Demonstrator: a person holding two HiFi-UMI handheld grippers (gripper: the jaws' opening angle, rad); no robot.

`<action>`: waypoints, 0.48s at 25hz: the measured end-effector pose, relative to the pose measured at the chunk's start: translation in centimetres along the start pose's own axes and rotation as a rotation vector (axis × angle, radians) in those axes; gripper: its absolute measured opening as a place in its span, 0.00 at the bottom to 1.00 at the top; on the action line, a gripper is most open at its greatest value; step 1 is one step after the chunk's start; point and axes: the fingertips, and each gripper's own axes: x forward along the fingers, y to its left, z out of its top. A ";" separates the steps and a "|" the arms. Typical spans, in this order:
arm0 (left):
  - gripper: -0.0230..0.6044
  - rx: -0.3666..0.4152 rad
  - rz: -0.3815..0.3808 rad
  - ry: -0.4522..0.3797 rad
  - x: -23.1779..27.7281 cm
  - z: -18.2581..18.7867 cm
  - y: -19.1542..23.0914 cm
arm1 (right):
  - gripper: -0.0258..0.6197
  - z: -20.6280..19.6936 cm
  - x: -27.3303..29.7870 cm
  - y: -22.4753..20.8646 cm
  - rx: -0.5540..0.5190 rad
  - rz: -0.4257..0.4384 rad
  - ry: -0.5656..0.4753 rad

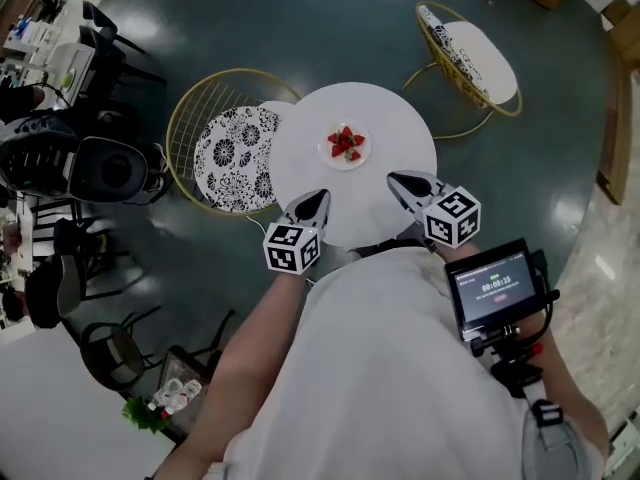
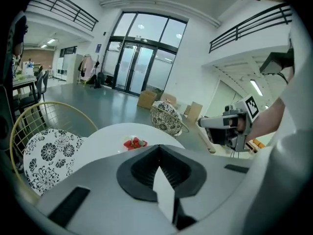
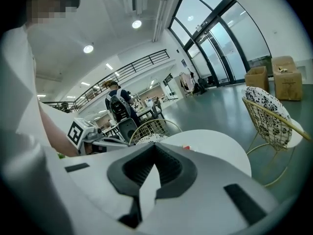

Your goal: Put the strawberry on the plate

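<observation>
Closest to us is the person's white shirt (image 1: 380, 368), with a small monitor (image 1: 490, 283) on a handle just off its right side. Ahead of the shirt, the two forearms reach out over the near edge of the round white tabletop (image 1: 390, 118).

The left hand-held gripper (image 1: 320, 198) hangs above the near left part of the tabletop, its marker cube (image 1: 292, 247) towards us. In the left gripper view we see its jaws pressed together to a point, with nothing between them (image 2: 157, 148). The right hand-held gripper (image 1: 393, 178) sits over the near right part of the tabletop, and its own marker cube (image 1: 452, 217) is towards us too. In the right gripper view its jaws also meet in a closed point and carry nothing (image 3: 155, 145). Both tips point inwards towards the middle of the tabletop, and they stand apart from each other.

The strawberries (image 1: 346, 144) lie in a small red heap on the white plate (image 1: 346, 167), which rests near the centre of the tabletop, beyond both grippers and touched by neither. We see the same heap past the left jaws (image 2: 135, 143).

A gold wire chair with a black-and-white patterned cushion (image 1: 235, 153) stands against the tabletop's left side. A second, matching chair (image 1: 465, 48) stands well apart on the dark floor (image 1: 320, 18) at the far right.
</observation>
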 end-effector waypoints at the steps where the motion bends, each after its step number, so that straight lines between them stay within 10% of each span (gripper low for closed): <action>1: 0.05 -0.004 -0.001 -0.011 -0.7 -0.2 -0.1 | 0.05 0.0 -0.2 0.6 -0.005 -0.001 -0.005; 12: 0.05 -0.009 0.018 -0.072 -9.0 -5.0 -1.7 | 0.05 -3.2 -4.6 8.1 -0.052 -0.032 -0.029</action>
